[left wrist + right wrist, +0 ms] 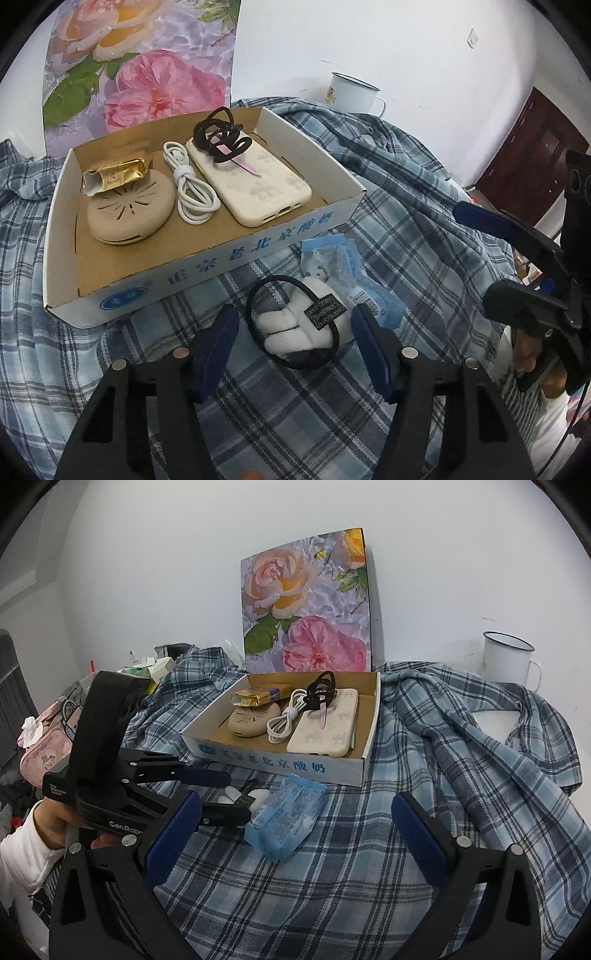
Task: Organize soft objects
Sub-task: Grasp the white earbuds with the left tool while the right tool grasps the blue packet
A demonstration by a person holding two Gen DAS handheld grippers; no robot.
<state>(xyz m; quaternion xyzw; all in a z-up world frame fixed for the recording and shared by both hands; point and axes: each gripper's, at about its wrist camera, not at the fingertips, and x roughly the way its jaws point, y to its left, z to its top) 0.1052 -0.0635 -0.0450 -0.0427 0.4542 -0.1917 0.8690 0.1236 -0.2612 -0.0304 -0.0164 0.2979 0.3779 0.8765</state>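
The white fluffy hair tie with a black elastic loop (pixel 295 325) lies on the blue plaid cloth (pixel 332 424), just in front of the shallow cardboard tray (pixel 207 258), between the wide-open fingers of the left tool (pixel 295 343), probably ready for grasping. The right tool (pixel 295 834) is also wide and empty, near the blue plastic packet (pixel 284 816). Behind, a white wall (pixel 166 572) carries a flower picture (pixel 306 605).

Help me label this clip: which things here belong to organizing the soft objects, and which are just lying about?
Part of the job:
white fluffy hair tie, between the open left gripper
blue packet
cardboard tray holding phone case, white cable, black hair ties

Lying about:
enamel mug
flower picture
plaid cloth
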